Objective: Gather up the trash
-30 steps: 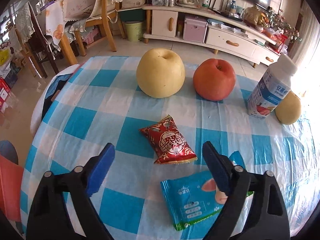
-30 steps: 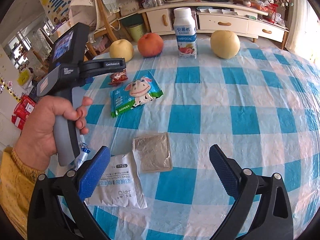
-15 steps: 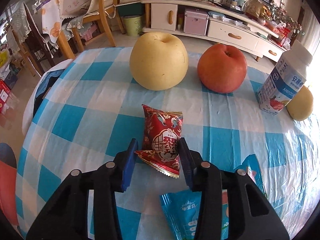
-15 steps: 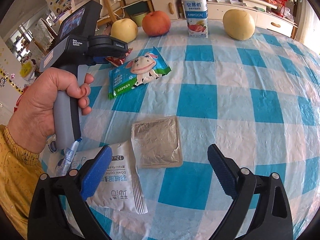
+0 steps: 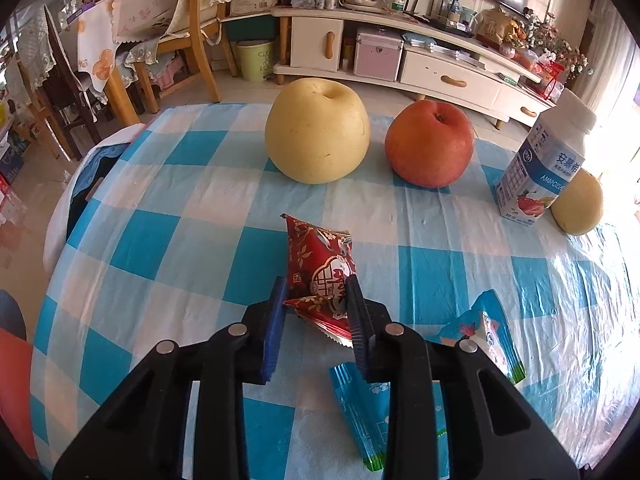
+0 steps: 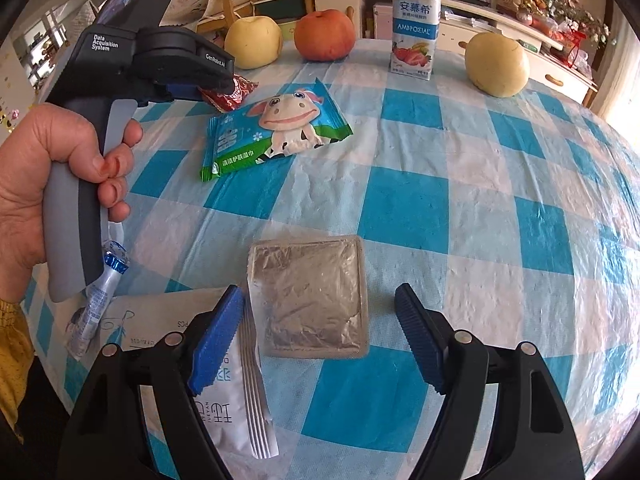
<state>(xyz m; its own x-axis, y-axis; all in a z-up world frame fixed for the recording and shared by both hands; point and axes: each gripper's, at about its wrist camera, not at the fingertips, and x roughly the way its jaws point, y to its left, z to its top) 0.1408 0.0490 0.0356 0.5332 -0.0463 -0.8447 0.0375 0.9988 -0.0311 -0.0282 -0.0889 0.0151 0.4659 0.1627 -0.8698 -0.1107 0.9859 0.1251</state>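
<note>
My left gripper (image 5: 316,300) is shut on a red snack wrapper (image 5: 320,264), pinching its near end just over the checked tablecloth; it also shows in the right wrist view (image 6: 232,90). A blue-green wet-wipe pack (image 6: 276,128) lies beside it, partly under my left gripper (image 5: 472,344). My right gripper (image 6: 320,320) is open, its blue pads either side of a silver foil sachet (image 6: 310,300) on the table. A white pouch (image 6: 224,384) lies under its left finger. A small clear wrapper (image 6: 96,300) lies at the table's left edge.
On the far side of the round table (image 6: 520,240) stand a yellow pear (image 5: 318,134), a red apple (image 5: 430,144), a yogurt bottle (image 5: 540,168) and a second pear (image 6: 498,64). Chairs (image 5: 180,40) and a cabinet (image 5: 400,52) stand beyond.
My left gripper moved forward and closed on the red wrapper, which now stands tilted up. My right gripper moved in lower over the foil sachet and narrowed somewhat, still open.
</note>
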